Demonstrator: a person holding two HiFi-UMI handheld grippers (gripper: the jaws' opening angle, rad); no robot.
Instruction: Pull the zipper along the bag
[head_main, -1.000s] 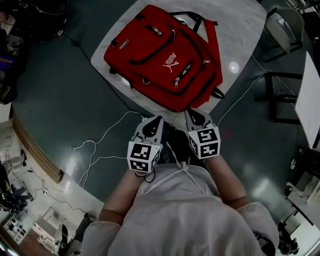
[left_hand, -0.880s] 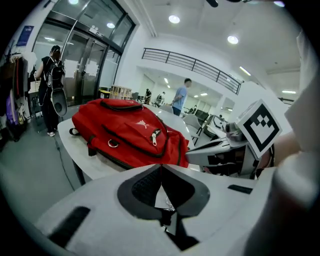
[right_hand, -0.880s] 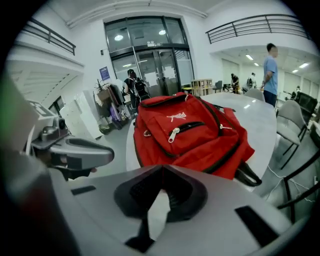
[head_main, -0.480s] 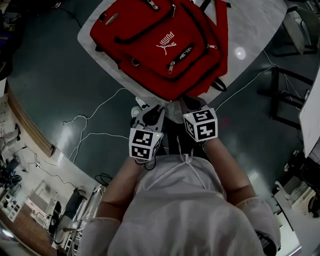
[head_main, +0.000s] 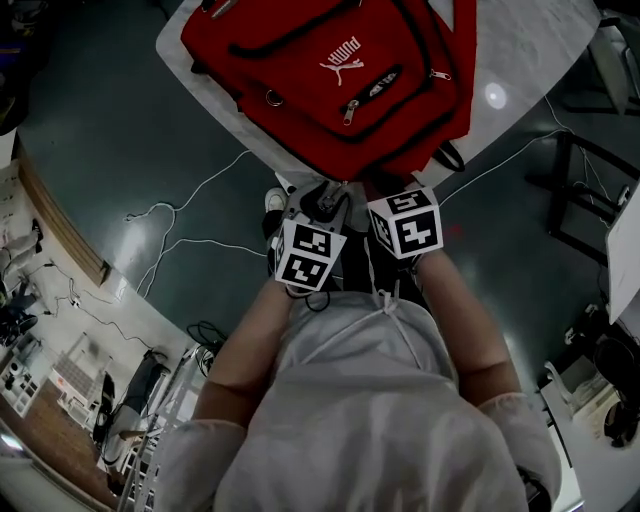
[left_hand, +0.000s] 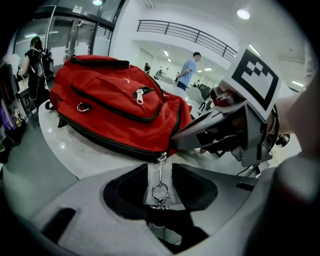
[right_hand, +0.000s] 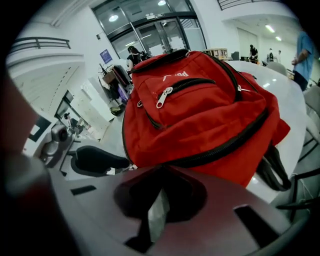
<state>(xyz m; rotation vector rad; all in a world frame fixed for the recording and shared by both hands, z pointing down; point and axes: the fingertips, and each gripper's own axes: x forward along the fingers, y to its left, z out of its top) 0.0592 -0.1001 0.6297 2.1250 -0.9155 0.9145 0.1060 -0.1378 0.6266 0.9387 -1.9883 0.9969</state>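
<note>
At table edge (head_main: 522, 48), left tongs (left_hand: 160, 167) just parted round zipper pull (left_hand: 160, 191), right tongs (right_hand: 161, 170) closed against red backpack (right_hand: 200, 110), cables (head_main: 205, 181) on floor

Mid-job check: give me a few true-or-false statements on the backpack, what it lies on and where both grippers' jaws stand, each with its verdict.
1. The left gripper has its jaws apart with the metal zipper pull between them. True; the jaws have just been opening and the pads do not press on the pull.
2. The backpack is blue. False: it is red.
3. The backpack lies on the floor. False: it lies on a white table.
4. The right gripper has its jaws wide apart. False: they meet at the tips, right at the backpack's lower edge.
5. The backpack's front bears a white logo. True.
</note>
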